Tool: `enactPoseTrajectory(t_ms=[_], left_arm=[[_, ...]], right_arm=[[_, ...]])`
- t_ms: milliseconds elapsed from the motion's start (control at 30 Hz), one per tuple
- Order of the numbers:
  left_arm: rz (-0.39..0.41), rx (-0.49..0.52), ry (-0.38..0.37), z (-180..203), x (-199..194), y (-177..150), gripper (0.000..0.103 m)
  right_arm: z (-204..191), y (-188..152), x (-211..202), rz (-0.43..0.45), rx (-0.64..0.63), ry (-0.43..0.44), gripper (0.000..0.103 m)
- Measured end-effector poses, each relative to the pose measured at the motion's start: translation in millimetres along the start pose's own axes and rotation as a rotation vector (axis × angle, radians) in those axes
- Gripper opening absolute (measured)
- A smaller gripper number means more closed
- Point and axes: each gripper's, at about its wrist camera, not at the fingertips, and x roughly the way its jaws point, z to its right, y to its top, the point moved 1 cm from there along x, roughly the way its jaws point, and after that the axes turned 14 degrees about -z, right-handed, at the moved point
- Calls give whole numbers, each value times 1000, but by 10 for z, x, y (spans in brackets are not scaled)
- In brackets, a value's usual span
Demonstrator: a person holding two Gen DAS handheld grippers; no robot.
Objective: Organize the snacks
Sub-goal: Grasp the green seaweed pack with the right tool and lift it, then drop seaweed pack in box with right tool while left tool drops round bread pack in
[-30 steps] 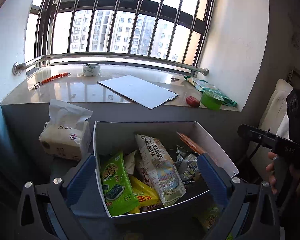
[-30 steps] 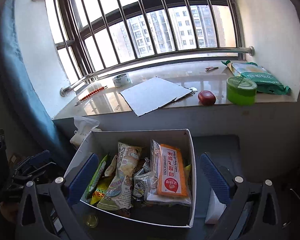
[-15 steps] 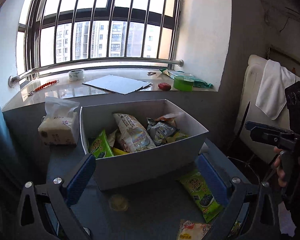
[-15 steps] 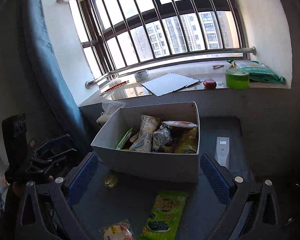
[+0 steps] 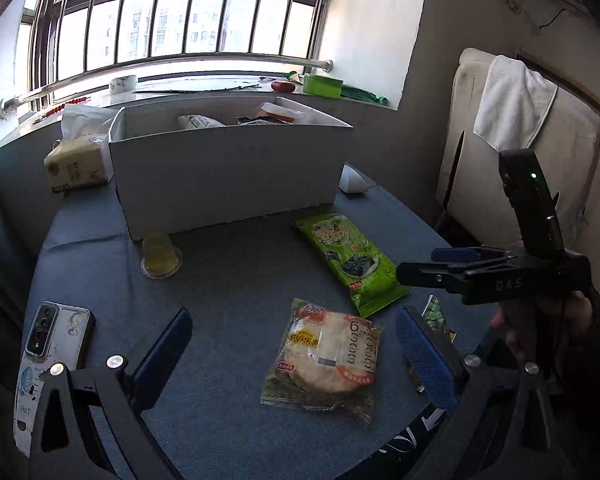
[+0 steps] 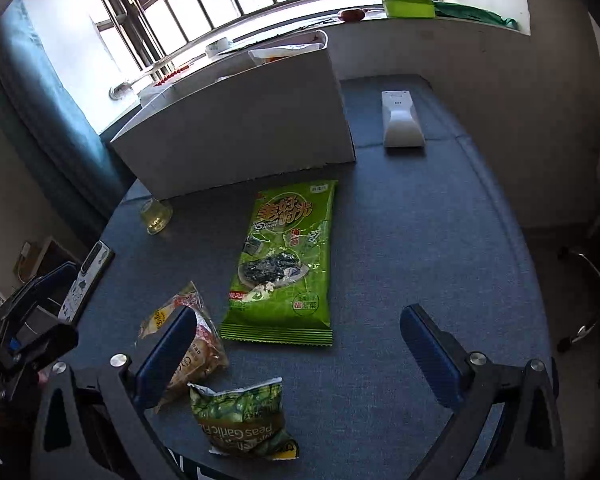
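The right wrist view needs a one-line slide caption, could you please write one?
Open right gripper hovers over green seaweed pack lying before the white box.

Daylight pours through a barred window (image 5: 188, 12) onto a blue-clothed table (image 5: 236, 280).

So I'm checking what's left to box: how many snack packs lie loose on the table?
3: seaweed pack nearest the box, bun pack left of it, peas bag closest to the grippers.

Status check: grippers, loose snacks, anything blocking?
Left gripper open, empty, over the cake pack. Right gripper open, empty. Seaweed pack, peas bag loose on the table, outside the box. Nothing blocking.
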Motion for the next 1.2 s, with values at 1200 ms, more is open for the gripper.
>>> enactPoseTrajectory(t_ms=[1200], left_arm=[[-244,233,-11,245,725,29,76]], right_arm=[[45,-10,-740,166,-51,78,65]])
